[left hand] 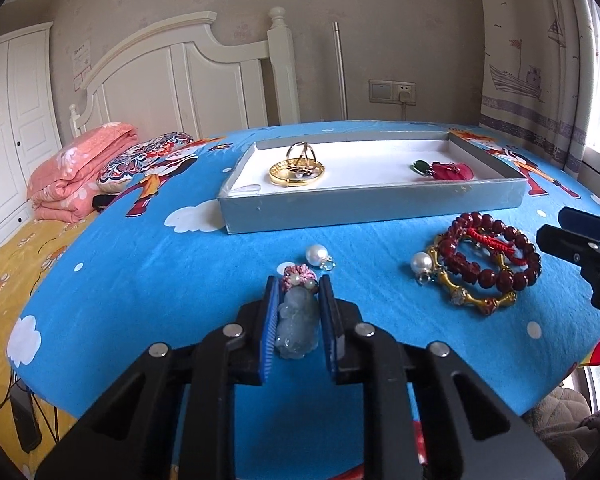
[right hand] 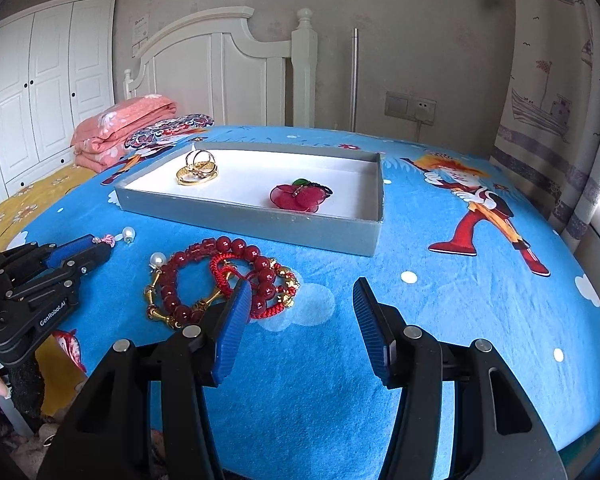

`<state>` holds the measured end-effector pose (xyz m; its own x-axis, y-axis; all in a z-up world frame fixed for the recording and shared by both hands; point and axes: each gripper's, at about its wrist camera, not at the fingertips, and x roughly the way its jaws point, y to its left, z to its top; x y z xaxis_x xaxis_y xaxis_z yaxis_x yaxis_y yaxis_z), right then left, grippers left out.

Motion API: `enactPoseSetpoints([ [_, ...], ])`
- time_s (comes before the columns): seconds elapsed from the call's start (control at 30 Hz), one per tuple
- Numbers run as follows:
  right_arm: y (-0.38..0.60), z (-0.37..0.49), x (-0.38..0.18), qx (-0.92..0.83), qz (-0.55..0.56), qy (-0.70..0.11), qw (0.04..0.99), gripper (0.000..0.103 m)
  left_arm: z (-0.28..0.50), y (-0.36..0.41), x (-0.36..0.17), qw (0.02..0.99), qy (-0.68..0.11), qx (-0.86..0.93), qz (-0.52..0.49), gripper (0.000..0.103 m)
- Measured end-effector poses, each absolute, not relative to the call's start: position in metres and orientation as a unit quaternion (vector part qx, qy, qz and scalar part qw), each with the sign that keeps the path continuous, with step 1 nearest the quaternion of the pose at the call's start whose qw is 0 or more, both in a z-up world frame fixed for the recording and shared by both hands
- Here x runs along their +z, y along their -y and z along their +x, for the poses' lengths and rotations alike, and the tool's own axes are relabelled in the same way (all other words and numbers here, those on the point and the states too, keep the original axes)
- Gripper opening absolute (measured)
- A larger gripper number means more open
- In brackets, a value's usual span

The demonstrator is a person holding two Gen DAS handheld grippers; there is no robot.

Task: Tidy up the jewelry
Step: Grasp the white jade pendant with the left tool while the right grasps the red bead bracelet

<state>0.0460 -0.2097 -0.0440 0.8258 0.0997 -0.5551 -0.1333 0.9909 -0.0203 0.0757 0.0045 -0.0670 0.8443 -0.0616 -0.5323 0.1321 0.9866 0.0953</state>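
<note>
the left gripper (left hand: 299,320) has its blue pads pressed on a pale jade pendant (left hand: 296,330) lying on the blue cloth (left hand: 180,280), its pink knot (left hand: 298,276) poking past the tips. a loose pearl (left hand: 315,255) sits just beyond. the right gripper (right hand: 300,312) stands half open over bare cloth, holding nothing, its left finger beside the red bead bracelets (right hand: 220,280). farther back, the grey tray (left hand: 372,204) holds gold bangles (left hand: 297,172).

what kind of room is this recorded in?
Almost certainly a bedroom at home: a white headboard against the wall, a folded pink quilt on a bed, and a white wardrobe beyond it. The jewelry lies on a blue cartoon-print cloth.
</note>
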Motion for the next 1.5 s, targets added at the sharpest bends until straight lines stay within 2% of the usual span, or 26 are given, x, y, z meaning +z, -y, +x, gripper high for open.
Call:
enactPoseSetpoints([
  [0.47,0.156,0.046,-0.040,0.127,-0.095,-0.289,0.944,0.050,0.074,-0.020,-0.069,0.958,-0.281,-0.029,0.053,0.020],
  [0.7,0.138,0.054,-0.045,0.156,-0.110,-0.310,0.932,0.023,0.073,-0.020,-0.071,0.958,-0.278,-0.030,0.056,0.020],
  [1.03,0.130,0.073,-0.052,0.156,-0.118,-0.339,0.920,0.022,0.073,-0.023,-0.072,0.959,-0.279,-0.033,0.049,0.021],
  [1.13,0.127,0.078,-0.051,0.154,-0.121,-0.342,0.919,0.022,0.073,-0.024,-0.072,0.959,-0.279,-0.029,0.047,0.025],
  [1.23,0.128,0.076,-0.053,0.163,-0.111,-0.340,0.919,0.013,0.073,-0.024,-0.072,0.959,-0.278,-0.027,0.047,0.026],
  [1.3,0.127,0.073,-0.054,0.160,-0.118,-0.331,0.922,0.013,0.073,-0.024,-0.072,0.959,-0.279,-0.027,0.048,0.026],
  [1.33,0.127,0.072,-0.055,0.160,-0.117,-0.329,0.923,0.013,0.072,-0.024,-0.072,0.959,-0.278,-0.029,0.048,0.021],
  [1.5,0.134,0.066,-0.046,0.149,-0.104,-0.303,0.936,0.013,0.070,-0.023,-0.069,0.960,-0.275,-0.020,0.056,0.020],
])
